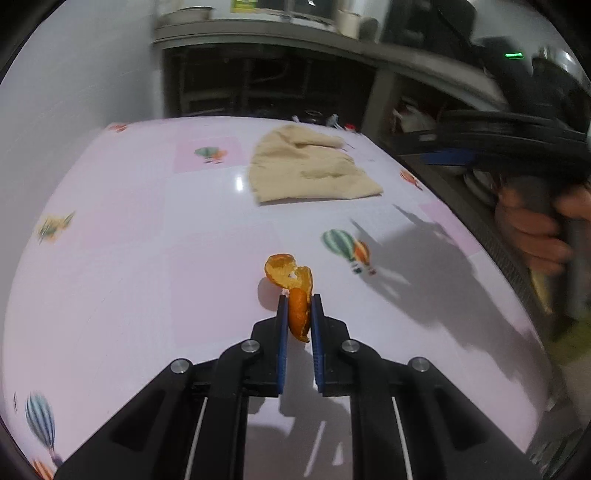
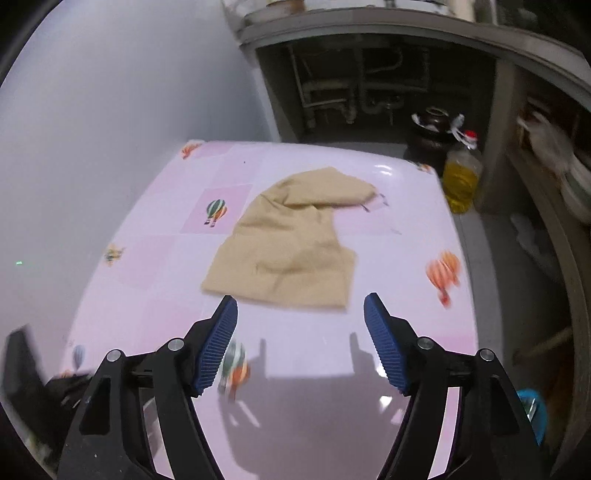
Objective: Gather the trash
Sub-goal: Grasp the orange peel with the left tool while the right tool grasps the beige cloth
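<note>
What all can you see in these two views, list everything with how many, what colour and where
orange peel: one, orange, near middle of the table, one end between the left gripper's pads
cloth: one, beige, crumpled toward the table's far side
table: one, pink cover with balloon prints, fills both views
oil bottle: one, yellow liquid, red cap, on the floor past the table's far right corner
dark jar: one, blackish, behind the oil bottle
counter: one, grey, with pipes beneath, beyond the table
left gripper: one, black with blue pads, shut on the orange peel
right gripper: one, black with blue pads, open, before the cloth
hand: one, on the right gripper's handle, right edge of left view
</note>
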### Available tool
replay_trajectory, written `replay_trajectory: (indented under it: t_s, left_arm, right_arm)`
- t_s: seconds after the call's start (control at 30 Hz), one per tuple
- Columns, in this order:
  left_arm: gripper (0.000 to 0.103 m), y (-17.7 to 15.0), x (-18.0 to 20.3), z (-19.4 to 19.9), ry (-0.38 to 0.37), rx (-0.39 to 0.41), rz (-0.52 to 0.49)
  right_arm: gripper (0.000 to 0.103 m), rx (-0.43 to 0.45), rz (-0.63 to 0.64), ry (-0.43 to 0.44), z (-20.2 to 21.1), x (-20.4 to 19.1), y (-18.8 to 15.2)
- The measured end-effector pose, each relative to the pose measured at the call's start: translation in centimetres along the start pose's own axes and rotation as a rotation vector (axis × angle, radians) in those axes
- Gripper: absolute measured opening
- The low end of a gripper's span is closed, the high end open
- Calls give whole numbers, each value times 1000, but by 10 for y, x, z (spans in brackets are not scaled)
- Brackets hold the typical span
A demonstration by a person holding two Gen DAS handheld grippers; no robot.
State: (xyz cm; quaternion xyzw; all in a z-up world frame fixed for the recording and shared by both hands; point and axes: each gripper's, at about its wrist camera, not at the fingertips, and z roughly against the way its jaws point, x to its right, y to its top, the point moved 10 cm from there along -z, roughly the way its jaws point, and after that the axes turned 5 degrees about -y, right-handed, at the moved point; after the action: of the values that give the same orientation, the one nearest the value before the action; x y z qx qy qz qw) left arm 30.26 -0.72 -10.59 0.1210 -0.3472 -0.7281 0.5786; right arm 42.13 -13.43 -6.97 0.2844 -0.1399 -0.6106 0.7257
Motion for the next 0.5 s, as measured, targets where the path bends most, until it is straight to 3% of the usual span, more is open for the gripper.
replay_trajectory:
  t_s: [0.13, 0.3, 0.37, 0.43, 0.47, 0.5]
  left_arm:
    - [11, -11, -13, 21, 36, 39, 39]
    - [11, -22, -25, 37, 63, 60, 82]
    - [11, -25, -28, 40, 71, 62, 81]
    - [11, -25, -30, 43, 75, 68, 82]
    - [11, -25, -30, 44, 76, 72, 82]
    - [11, -24, -30, 45, 74, 75, 82]
  right_arm:
    - [68, -9, 62, -56, -41, -18, 20]
    - [67, -61, 92, -105, -80, -26, 18]
    - [49, -86, 105, -123, -89, -27, 11]
    - [43, -79, 115, -132, -87, -27, 5]
    - [31, -78, 118, -126, -83, -27, 2]
    - [11, -85, 115, -118, -78, -27, -1]
